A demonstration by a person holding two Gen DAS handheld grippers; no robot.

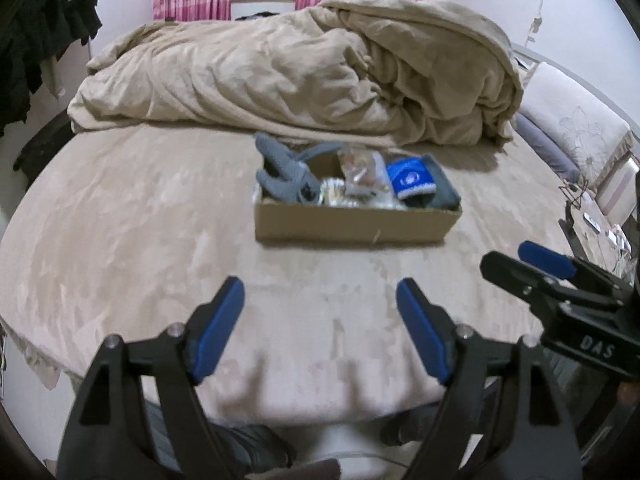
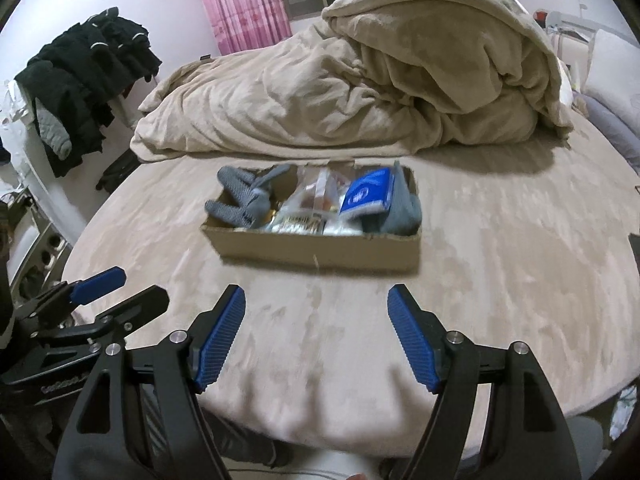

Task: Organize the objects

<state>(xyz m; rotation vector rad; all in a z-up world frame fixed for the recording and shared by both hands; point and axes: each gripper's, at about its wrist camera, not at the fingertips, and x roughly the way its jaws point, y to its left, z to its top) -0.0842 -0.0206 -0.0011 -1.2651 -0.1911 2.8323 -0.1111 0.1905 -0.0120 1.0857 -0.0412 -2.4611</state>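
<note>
Shallow brown cardboard box, frame centre, overfilled | my left tongs and right tongs released, empty | risk: grey knitted glove overhanging rim may spill.

On the bed the box sits mid-surface with the heaped blanket behind it at 12 o'clock, holding a glove at its 9 o'clock end, packets in the middle and folded cloth at 3 o'clock.
</note>
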